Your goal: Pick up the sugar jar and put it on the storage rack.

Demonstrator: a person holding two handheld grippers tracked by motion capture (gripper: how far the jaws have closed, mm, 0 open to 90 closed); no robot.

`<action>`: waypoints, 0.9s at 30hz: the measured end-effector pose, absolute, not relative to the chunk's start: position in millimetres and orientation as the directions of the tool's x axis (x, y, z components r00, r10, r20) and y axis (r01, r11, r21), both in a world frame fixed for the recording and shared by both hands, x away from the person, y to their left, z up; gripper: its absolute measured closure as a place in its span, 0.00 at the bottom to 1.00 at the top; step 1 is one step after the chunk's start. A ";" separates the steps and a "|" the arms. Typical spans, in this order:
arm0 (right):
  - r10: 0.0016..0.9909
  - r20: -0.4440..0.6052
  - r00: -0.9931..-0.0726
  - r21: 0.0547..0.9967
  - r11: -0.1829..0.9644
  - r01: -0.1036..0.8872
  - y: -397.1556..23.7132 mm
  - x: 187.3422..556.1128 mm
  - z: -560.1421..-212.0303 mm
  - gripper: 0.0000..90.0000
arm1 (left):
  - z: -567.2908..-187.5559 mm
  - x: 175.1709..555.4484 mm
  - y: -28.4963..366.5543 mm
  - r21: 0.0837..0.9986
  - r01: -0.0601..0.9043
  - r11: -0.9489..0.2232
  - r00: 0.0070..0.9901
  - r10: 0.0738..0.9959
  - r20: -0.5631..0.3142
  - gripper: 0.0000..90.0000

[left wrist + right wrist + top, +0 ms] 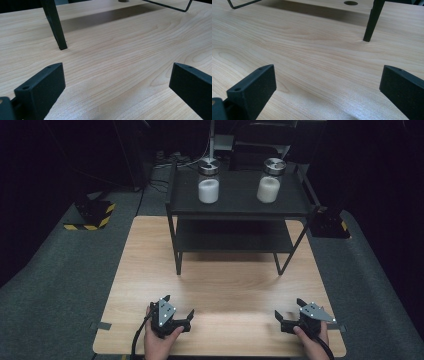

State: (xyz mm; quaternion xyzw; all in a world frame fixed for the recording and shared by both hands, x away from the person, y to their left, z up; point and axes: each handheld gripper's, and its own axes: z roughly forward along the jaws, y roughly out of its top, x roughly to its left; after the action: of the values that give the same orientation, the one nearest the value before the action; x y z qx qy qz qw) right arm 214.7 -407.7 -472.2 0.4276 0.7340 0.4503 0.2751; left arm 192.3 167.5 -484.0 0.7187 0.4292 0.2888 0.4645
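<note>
Two glass jars with metal lids stand on the top shelf of a black two-tier rack at the back of the wooden table. The left jar and the right jar each hold white powder. Near the front edge at the left, a hand holds my left gripper low over the wood, open and empty. My right gripper rests at the front right, also open with nothing between its jaws. In the left gripper view a rack leg stands ahead; in the right gripper view another rack leg stands ahead.
The rack's lower shelf is bare. A round hole shows in the tabletop behind the rack leg. Grey carpet surrounds the table, with a black and yellow striped block at the back left. Bare wood lies between the grippers and the rack.
</note>
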 end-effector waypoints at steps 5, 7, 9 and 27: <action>0.874 -0.018 -0.486 0.896 0.230 0.380 -407.9 215.2 -472.0 0.00 | -484.0 190.8 166.0 0.915 0.345 -0.208 0.465 0.885 0.026 0.01; 0.874 -0.017 -0.486 0.895 0.230 0.382 -408.1 215.6 -471.9 0.00 | -484.1 190.0 165.7 0.916 0.342 -0.211 0.468 0.883 0.028 0.01; 0.875 -0.015 -0.484 0.894 0.229 0.386 -407.8 216.0 -471.4 0.00 | -484.3 189.4 165.6 0.916 0.341 -0.212 0.469 0.883 0.030 0.01; 0.880 0.014 -0.475 0.887 0.208 0.412 -409.3 220.0 -469.7 0.01 | -480.2 197.9 161.8 0.903 0.366 -0.226 0.471 0.882 0.030 0.01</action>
State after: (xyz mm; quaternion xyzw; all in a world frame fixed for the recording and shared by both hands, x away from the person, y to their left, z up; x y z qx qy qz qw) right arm 220.0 -409.3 -469.7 0.4412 0.7322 0.4486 0.2607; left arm 197.9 161.8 -480.2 0.7291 0.4277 0.2856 0.4516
